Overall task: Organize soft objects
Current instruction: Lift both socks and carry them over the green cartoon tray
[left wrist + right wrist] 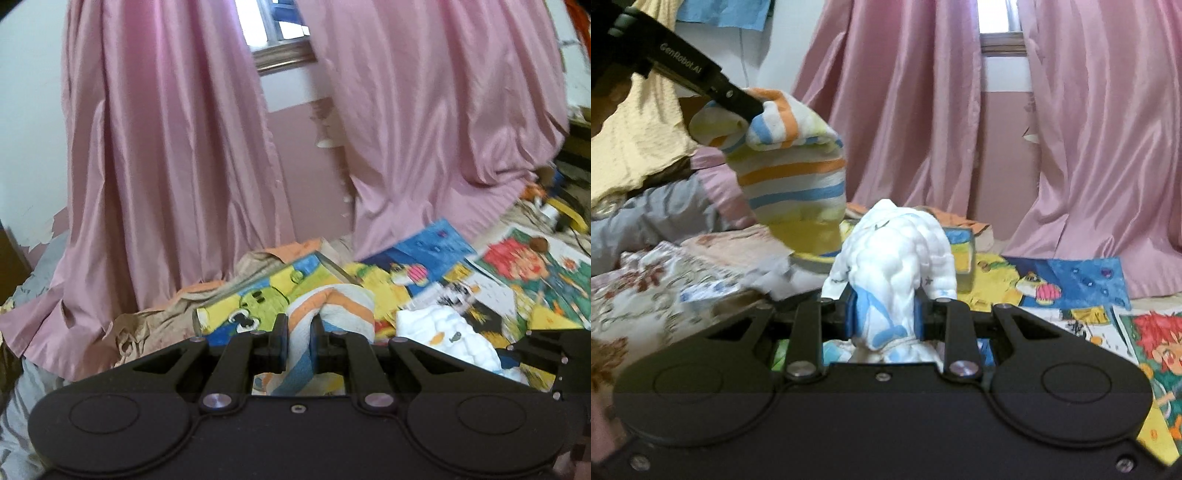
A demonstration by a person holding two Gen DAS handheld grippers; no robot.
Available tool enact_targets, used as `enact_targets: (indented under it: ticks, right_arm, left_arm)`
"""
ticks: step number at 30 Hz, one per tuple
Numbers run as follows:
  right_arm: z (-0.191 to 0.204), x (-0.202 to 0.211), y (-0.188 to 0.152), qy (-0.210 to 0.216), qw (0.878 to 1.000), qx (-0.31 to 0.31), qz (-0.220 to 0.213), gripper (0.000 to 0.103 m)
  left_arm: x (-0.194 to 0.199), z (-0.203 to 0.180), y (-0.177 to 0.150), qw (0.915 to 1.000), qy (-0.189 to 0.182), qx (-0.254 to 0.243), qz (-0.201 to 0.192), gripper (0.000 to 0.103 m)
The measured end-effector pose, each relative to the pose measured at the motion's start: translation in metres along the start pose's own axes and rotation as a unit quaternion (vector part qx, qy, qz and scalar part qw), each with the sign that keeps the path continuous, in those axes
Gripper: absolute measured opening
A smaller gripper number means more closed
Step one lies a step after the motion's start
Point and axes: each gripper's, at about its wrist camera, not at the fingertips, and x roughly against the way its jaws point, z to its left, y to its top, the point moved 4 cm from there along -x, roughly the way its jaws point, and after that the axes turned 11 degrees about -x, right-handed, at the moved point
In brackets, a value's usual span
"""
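Observation:
In the left wrist view my left gripper (pixel 298 332) is shut on a cloth striped in orange, blue, white and yellow (pixel 332 306). It is bunched between the pads and held up off the bed. The right wrist view shows that striped cloth (pixel 794 173) hanging from the left gripper (pixel 753 107) at the upper left. My right gripper (pixel 884 317) is shut on a puffy white cloth with blue trim and small prints (pixel 894 258). That cloth bulges up between the fingers. The white cloth (pixel 450 332) also shows low on the right in the left wrist view.
Pink curtains (pixel 166 147) hang behind the bed, with a window (pixel 280 33) between them. A cartoon-print sheet (pixel 1071 284) covers the bed. A beige and orange cloth (pixel 177 310) lies by the curtains. Floral bedding (pixel 665 288), a grey cloth (pixel 665 214) and a yellow cloth (pixel 639 140) lie left.

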Motion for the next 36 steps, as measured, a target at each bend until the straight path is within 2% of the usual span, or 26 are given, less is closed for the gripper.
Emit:
enact_targets:
  ticks: [5, 12, 18, 22, 29, 32, 36]
  right_arm:
    - [-0.02, -0.056, 0.007, -0.007, 1.0, -0.013, -0.019, 0.021]
    - [-0.057, -0.124, 0.017, -0.008, 0.997, -0.066, -0.03, 0.021]
    - [-0.09, -0.175, 0.007, -0.009, 0.994, -0.109, -0.009, 0.022]
    - [-0.101, -0.204, 0.006, -0.011, 0.994, -0.112, -0.003, 0.022]
    - [-0.101, -0.231, 0.009, 0.013, 0.991, -0.128, -0.019, 0.022]
    - [-0.104, -0.264, 0.007, 0.033, 0.992, -0.125, 0.003, 0.022]
    - [-0.113, -0.299, -0.004, 0.035, 0.992, -0.111, 0.041, 0.022]
  left_arm:
    - [-0.047, 0.009, 0.005, 0.9992, 0.031, 0.025, -0.009, 0.012]
    - [-0.122, 0.022, 0.013, 0.9954, 0.07, 0.061, -0.024, 0.012]
    - [-0.195, 0.036, 0.014, 0.9916, 0.097, 0.084, -0.016, 0.012]
    - [-0.233, 0.041, 0.013, 0.99, 0.108, 0.091, -0.005, 0.012]
    - [-0.277, 0.045, 0.005, 0.9856, 0.123, 0.116, 0.013, 0.012]
    - [-0.289, 0.048, -0.004, 0.9824, 0.128, 0.133, 0.028, 0.012]
    - [-0.301, 0.049, -0.02, 0.9799, 0.131, 0.142, 0.049, 0.012]
